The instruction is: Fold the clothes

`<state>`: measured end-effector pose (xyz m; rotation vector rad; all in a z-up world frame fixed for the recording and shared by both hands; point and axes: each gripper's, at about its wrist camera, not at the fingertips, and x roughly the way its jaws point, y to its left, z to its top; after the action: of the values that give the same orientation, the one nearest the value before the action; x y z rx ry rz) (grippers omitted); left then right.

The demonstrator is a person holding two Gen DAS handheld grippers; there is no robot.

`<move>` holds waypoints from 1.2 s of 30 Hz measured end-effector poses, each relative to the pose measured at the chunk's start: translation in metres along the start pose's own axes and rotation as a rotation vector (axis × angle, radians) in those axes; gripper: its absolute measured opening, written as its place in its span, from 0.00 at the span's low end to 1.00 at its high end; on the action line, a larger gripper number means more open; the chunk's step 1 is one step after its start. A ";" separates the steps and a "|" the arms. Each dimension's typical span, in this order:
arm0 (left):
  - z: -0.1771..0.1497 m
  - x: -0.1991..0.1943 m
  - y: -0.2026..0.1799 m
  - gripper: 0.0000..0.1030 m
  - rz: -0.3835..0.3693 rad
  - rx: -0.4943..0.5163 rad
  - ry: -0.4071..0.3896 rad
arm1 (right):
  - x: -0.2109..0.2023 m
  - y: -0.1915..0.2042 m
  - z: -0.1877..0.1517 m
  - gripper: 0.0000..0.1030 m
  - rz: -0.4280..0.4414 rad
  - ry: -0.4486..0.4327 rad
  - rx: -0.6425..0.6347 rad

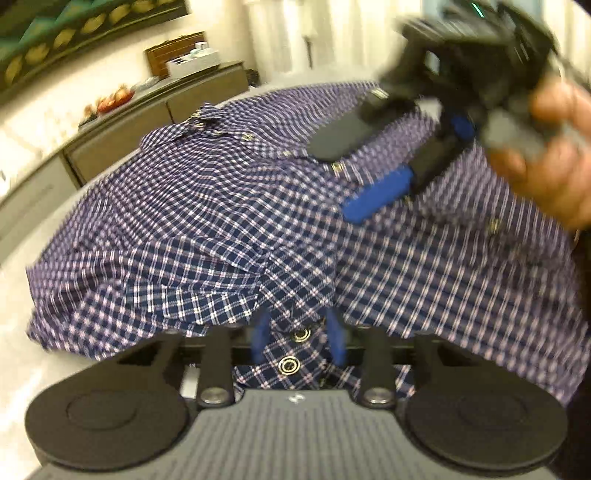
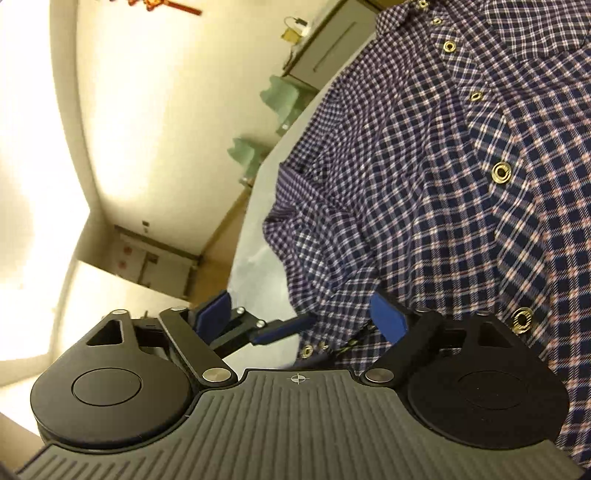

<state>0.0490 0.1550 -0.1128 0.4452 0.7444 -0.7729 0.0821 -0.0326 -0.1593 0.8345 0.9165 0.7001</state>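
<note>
Nearest in the left wrist view: left gripper (image 1: 298, 341), blue pads drawn close together, pinched on the snap-button edge of a checked shirt (image 1: 207, 236). Two metal snaps (image 1: 289, 364) between and just below the pads, cloth bunched up around them. Beyond the pinch, the shirt spread wide in navy, white and pink check over a pale table (image 1: 22, 354), rumpled in folds at the near left, flatter toward the far collar (image 1: 202, 114).

Above the shirt's right half, right gripper (image 1: 364, 177), blurred, jaws wide apart, one blue pad (image 1: 376, 194) low over the cloth, nothing between the fingers. Behind it, a bare hand (image 1: 550, 173) wrapped round the black handle.

Farther back: a long grey sideboard (image 1: 155, 125) along the wall, fruit (image 1: 110, 101) on top, a white box (image 1: 192, 64) with a wooden board behind it, a framed picture (image 1: 74, 26) high on the left.

In the right wrist view, rolled sideways: right gripper (image 2: 301, 321) again gaping, left pad (image 2: 212, 314) off over the bare table (image 2: 258, 258), right pad (image 2: 386, 319) at the shirt's (image 2: 424, 184) edge; whether touching, cannot tell. No cloth clamped. Left gripper's dark finger (image 2: 280, 330) showing between the two pads, at the shirt's hem. A row of brass snaps (image 2: 500, 172) running up the front placket. Past the table edge, two pale green chairs (image 2: 247, 155), a cabinet (image 2: 325, 48), cream walls, a red ornament (image 2: 166, 5) at the top.
</note>
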 end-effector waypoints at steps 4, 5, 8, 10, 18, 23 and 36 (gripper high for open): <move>0.002 -0.010 0.009 0.13 -0.002 -0.078 -0.054 | 0.008 0.014 -0.006 0.95 -0.036 -0.022 0.005; 0.003 -0.011 0.010 0.12 0.008 -0.091 -0.062 | 0.011 0.017 -0.008 0.95 -0.063 -0.030 0.002; 0.005 -0.009 0.013 0.13 0.029 -0.128 -0.071 | 0.016 0.021 -0.017 0.95 -0.120 -0.063 0.033; 0.005 -0.010 0.013 0.12 0.038 -0.151 -0.077 | 0.025 0.017 -0.020 0.95 -0.078 -0.028 0.086; 0.000 -0.027 0.012 0.13 0.046 -0.162 -0.100 | 0.070 0.016 -0.013 0.46 -0.096 -0.028 0.201; -0.006 -0.056 -0.003 0.19 0.091 -0.188 -0.174 | 0.075 0.046 0.002 0.08 -0.157 0.002 0.013; -0.046 -0.098 -0.095 0.65 0.367 -0.492 -0.196 | -0.125 0.098 0.170 0.03 -0.463 -0.353 -0.454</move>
<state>-0.0907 0.1669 -0.0795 0.0524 0.6185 -0.2667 0.1612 -0.1376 0.0326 0.3055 0.5661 0.3181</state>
